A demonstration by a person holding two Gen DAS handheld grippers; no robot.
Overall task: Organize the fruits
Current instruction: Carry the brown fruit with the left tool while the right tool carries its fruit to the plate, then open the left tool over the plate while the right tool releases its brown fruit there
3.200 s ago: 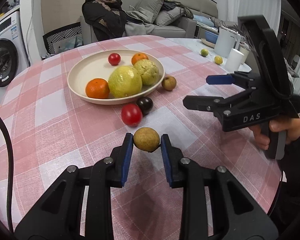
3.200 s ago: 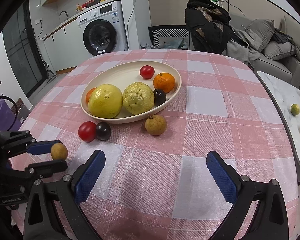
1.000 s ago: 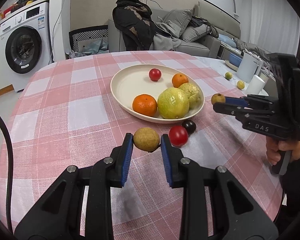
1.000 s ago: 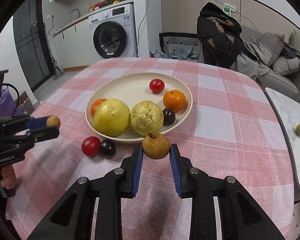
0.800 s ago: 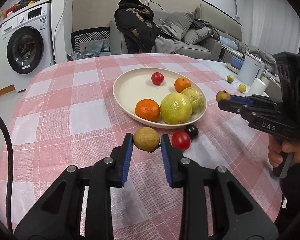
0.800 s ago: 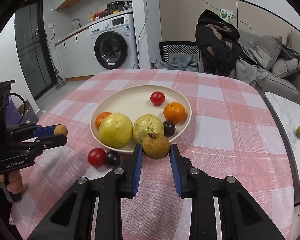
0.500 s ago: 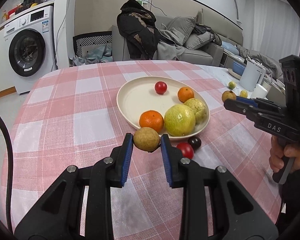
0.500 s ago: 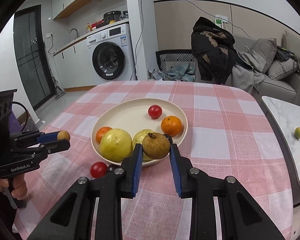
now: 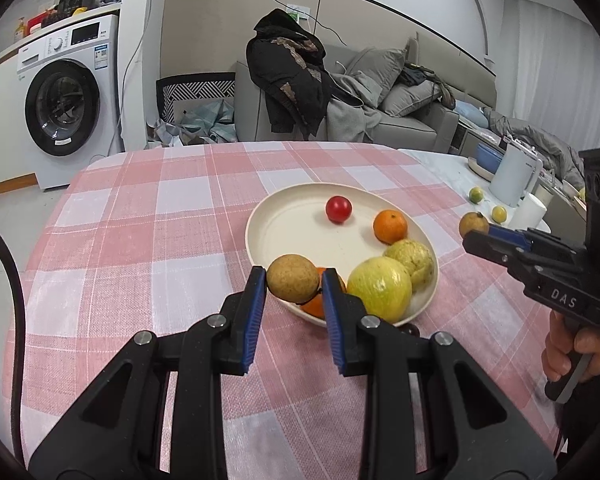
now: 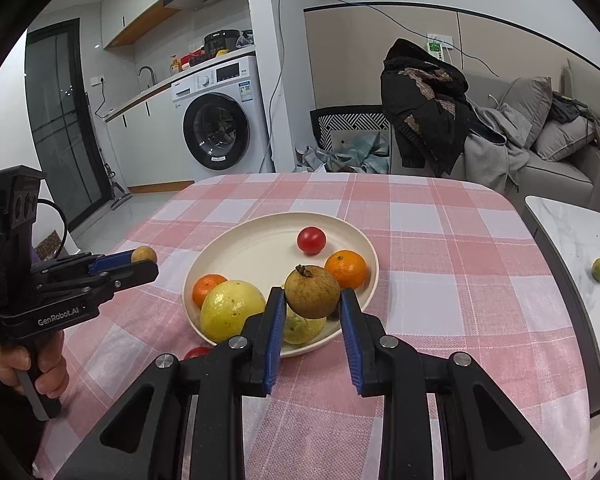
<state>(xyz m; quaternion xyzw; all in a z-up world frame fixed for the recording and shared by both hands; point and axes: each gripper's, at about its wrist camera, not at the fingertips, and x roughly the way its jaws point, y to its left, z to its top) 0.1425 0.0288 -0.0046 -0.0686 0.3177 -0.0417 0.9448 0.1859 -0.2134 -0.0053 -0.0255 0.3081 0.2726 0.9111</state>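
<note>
Two brown fruits are clamped, one in my left gripper, one in my right gripper, both above the plate's near rim.

"DAS" stands in pale letters on the right gripper, at right; "GenRobot.AI" on the left gripper, lower left.

On the table sits a plate holding a tomato at the back, one orange toward the right and another orange at the left. A washing machine stands behind the table to the left, a sofa behind to the right.
</note>
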